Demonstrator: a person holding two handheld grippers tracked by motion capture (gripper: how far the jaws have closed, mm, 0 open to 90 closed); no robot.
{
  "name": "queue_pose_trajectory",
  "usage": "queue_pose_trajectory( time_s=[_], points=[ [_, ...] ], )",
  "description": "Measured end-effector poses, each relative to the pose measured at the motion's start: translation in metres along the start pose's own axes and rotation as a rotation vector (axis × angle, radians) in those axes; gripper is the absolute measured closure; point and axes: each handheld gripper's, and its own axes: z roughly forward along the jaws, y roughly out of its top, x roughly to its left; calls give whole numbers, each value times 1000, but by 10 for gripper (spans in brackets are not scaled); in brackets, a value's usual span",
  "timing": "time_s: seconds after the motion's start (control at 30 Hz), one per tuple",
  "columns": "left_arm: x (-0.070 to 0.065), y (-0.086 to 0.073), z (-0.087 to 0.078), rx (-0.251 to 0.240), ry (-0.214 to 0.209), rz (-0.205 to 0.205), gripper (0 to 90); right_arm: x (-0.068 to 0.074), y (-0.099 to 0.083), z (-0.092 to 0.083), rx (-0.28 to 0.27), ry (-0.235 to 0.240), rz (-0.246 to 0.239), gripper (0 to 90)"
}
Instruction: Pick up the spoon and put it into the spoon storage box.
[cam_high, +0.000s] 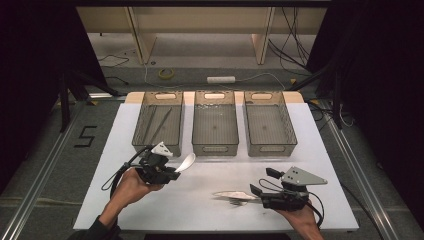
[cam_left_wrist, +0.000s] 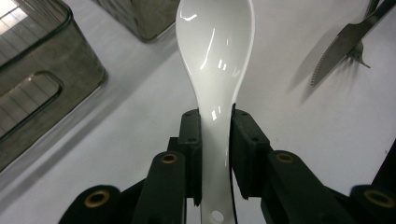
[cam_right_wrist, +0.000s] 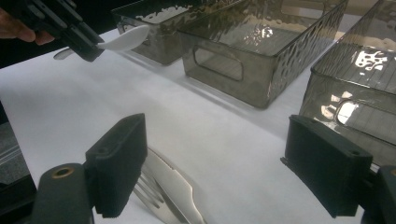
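Note:
My left gripper (cam_high: 171, 175) (cam_left_wrist: 215, 116) is shut on the handle of a white ceramic spoon (cam_high: 186, 162) (cam_left_wrist: 215, 60) and holds it above the white table, just in front of the left bin (cam_high: 158, 122). The spoon's bowl points toward the bins. In the right gripper view the same spoon (cam_right_wrist: 125, 39) hangs at the upper left. My right gripper (cam_high: 256, 190) (cam_right_wrist: 229, 163) stands open near the table's front right. A knife (cam_high: 230, 194) (cam_right_wrist: 175, 186) and a fork (cam_high: 239, 202) (cam_right_wrist: 149, 196) lie on the table just left of its jaws.
Three smoked clear bins stand in a row at the back: the left one holds long thin utensils, the middle bin (cam_high: 215, 125) and right bin (cam_high: 269, 125) look bare. The white table top (cam_high: 200, 210) ends at its front edge near my hands.

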Motion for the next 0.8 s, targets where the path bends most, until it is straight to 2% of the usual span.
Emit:
queue_pose_trajectory(
  time_s=[0.17,0.5,0.8],
  points=[
    [0,10,1,-20,-4,9,752,0,0,1,3,2,4,219],
    [5,34,-1,-84,2,-3,756,-1,-1,1,6,1,4,219],
    [13,59,5,-113,0,-11,762,-1,-1,1,7,1,7,219]
  ],
)
